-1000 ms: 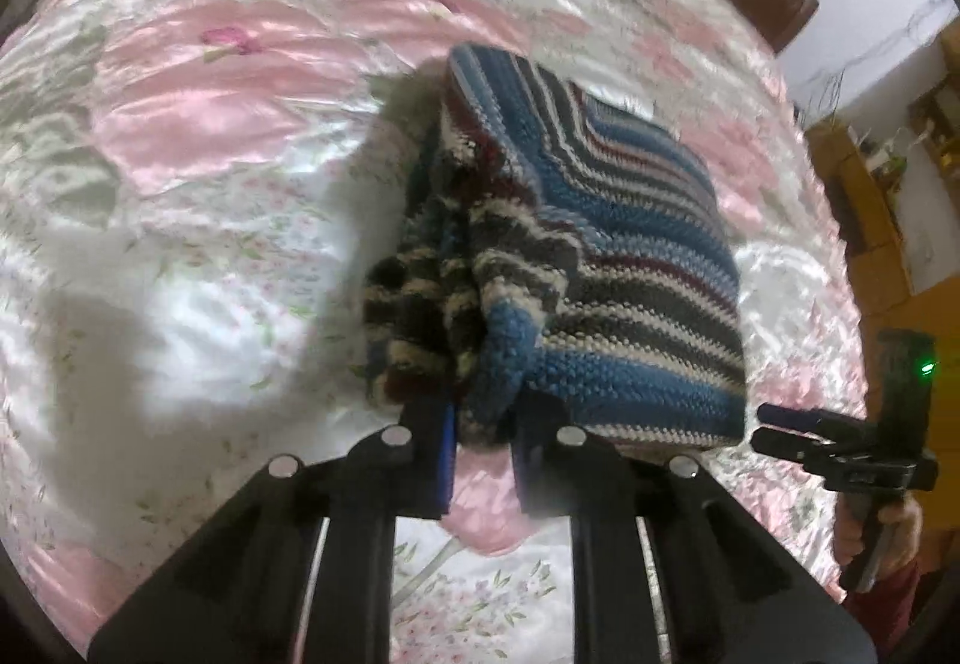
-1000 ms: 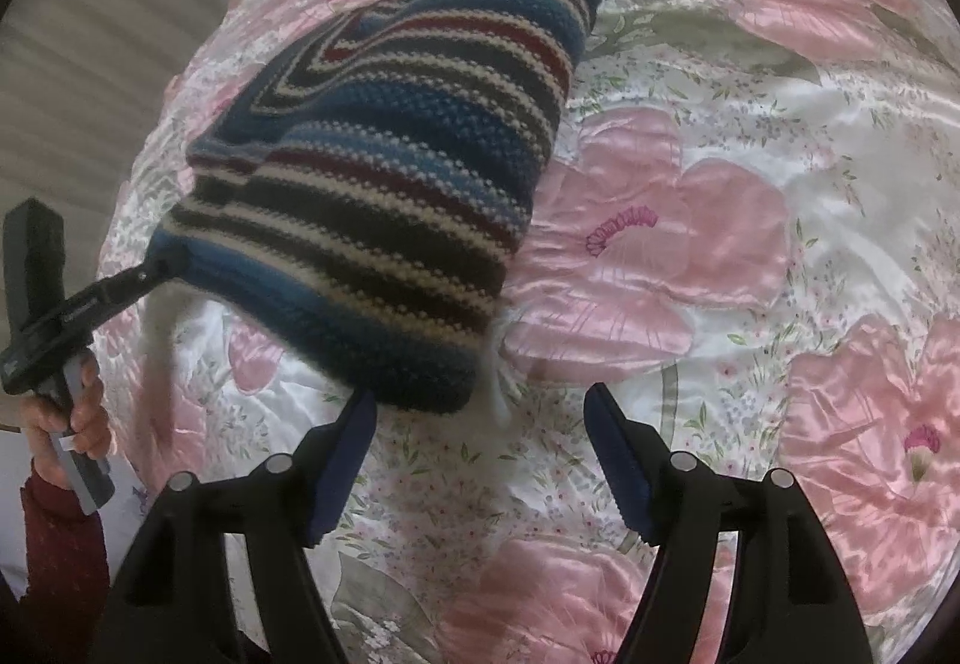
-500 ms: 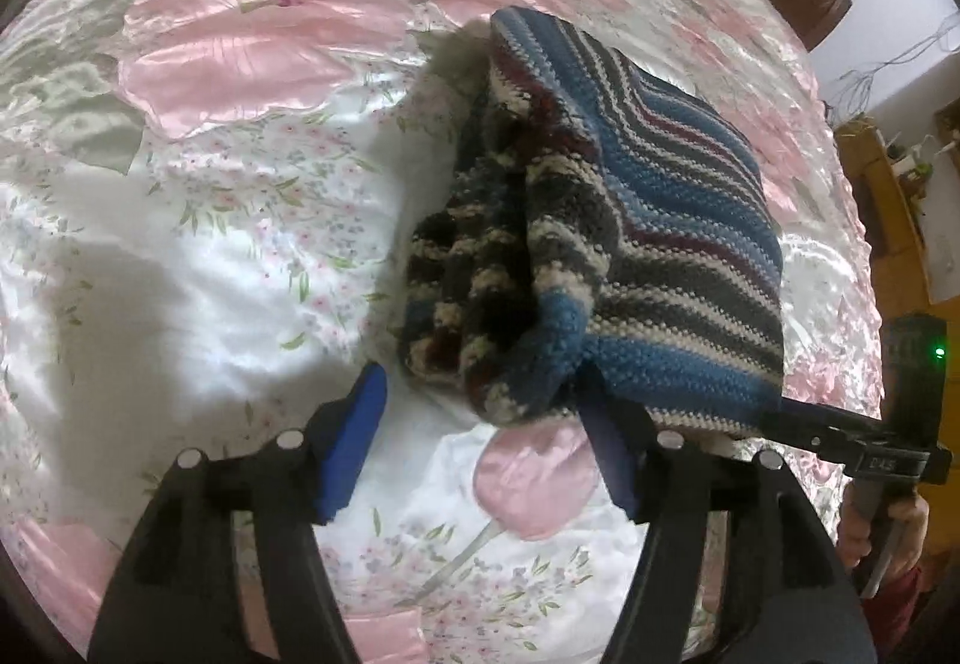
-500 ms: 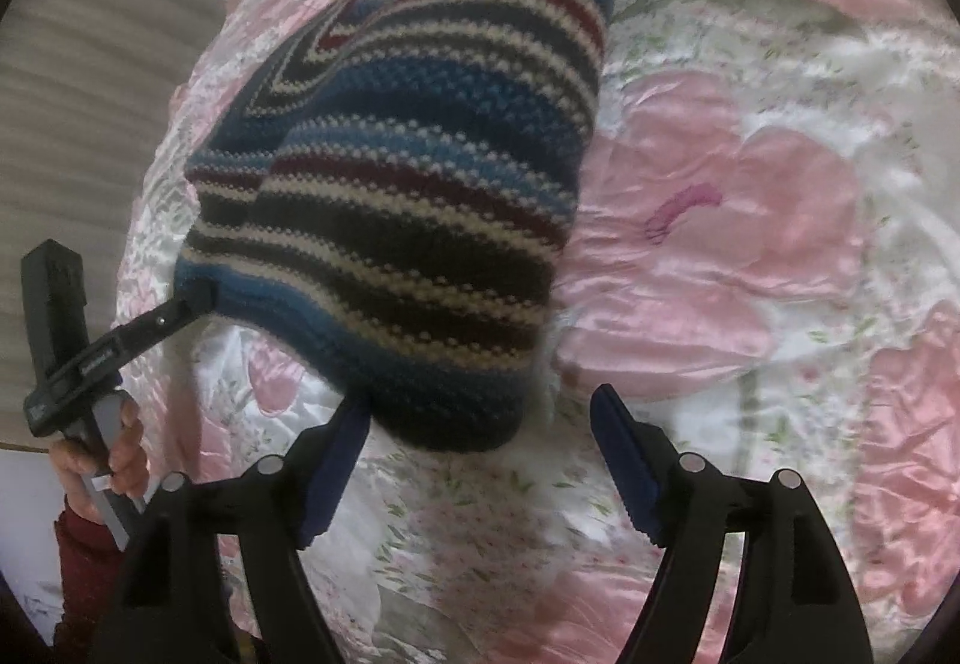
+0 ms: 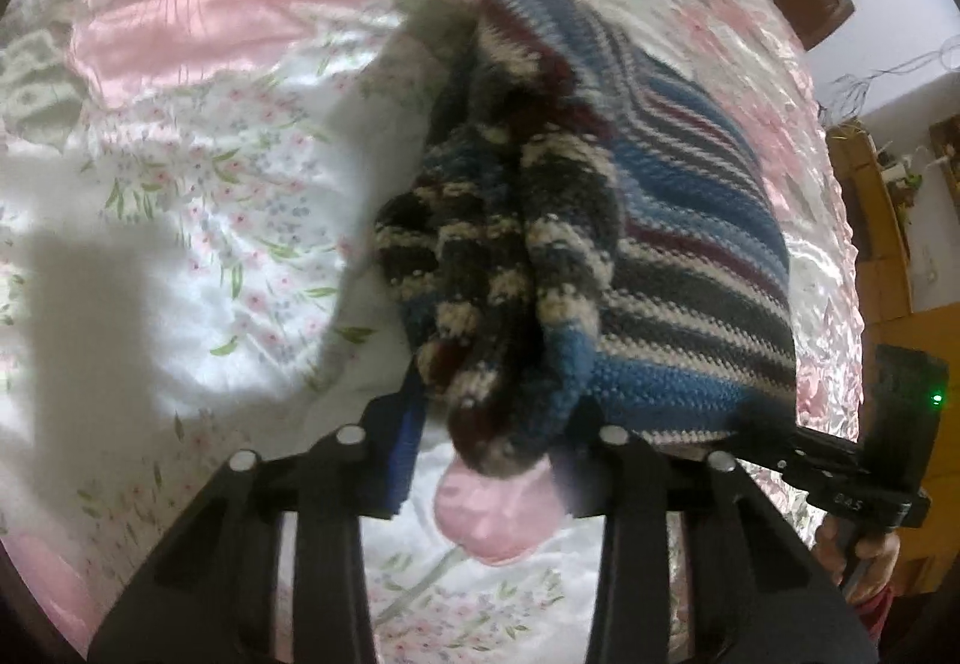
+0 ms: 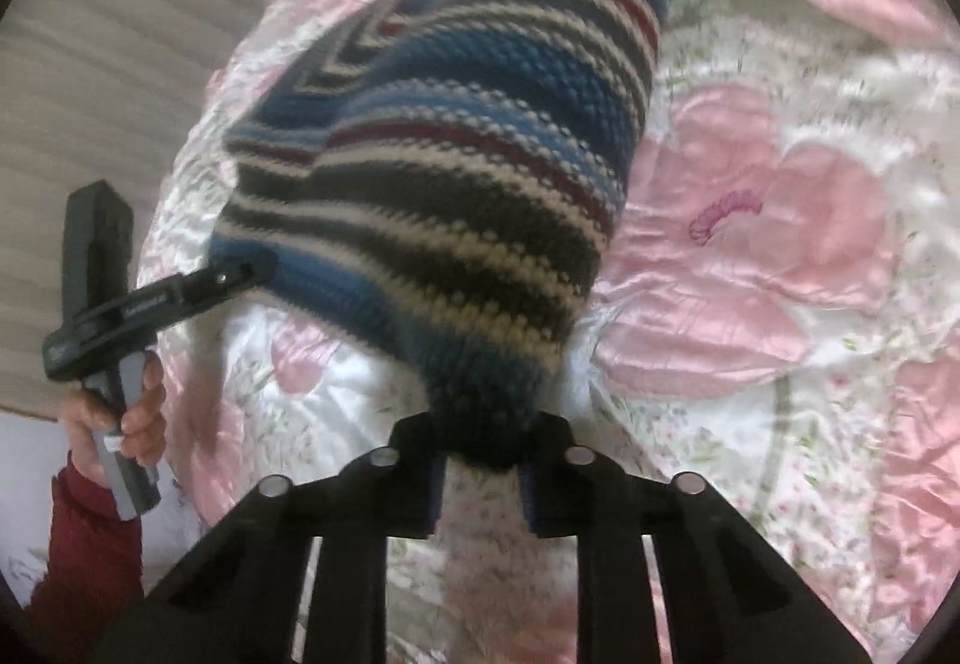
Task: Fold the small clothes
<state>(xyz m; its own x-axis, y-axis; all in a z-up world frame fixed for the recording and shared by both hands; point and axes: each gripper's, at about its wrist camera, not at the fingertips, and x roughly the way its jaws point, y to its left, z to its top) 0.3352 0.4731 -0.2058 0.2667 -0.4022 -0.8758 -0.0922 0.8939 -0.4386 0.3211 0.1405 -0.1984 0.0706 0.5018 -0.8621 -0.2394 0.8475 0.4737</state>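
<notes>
Since the earlier frames we note both grippers have closed: half a second ago their fingers stood spread, the left gripper [image 5: 489, 460] now clenches the bunched near edge of the blue, cream, maroon and grey striped knitted garment [image 5: 672, 250], and the right gripper [image 6: 480, 475] clenches its lower corner. The garment hangs partly raised over the pink floral satin bedspread [image 6: 780, 256]. A hand [image 6: 117, 421] in a dark red sleeve [image 6: 84, 538] holds the left gripper's handle.

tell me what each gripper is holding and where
Both hold the striped knit garment: left gripper on its bunched near corner, right gripper on the other near corner.
</notes>
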